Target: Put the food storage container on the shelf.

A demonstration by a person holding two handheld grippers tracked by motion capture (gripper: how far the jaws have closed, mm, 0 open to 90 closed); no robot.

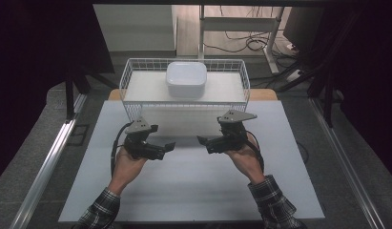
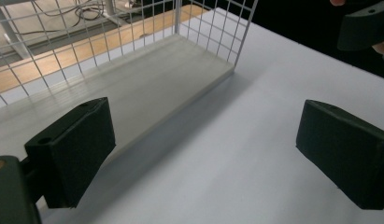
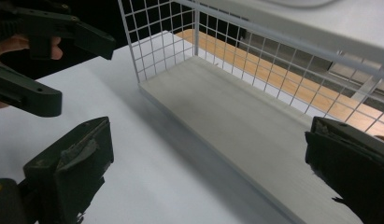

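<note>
A white square bowl (image 1: 186,78) sits upright on the upper level of a white wire rack (image 1: 128,81) at the back of the white table (image 1: 184,186). My left gripper (image 1: 166,150) is held open above the table in front of the rack's left half, with nothing between its jaws. My right gripper (image 1: 204,145) is also open and empty, facing the left one across a small gap. In the left gripper view my left gripper (image 2: 203,154) looks toward the rack's pale lower board (image 2: 147,88). In the right gripper view my right gripper (image 3: 206,172) looks at that board (image 3: 236,112).
Metal rails (image 1: 50,157) run along both sides of the table. Cables (image 1: 251,43) and a desk frame lie on the floor behind the rack. Open white surface stretches between the hands and the table's front edge.
</note>
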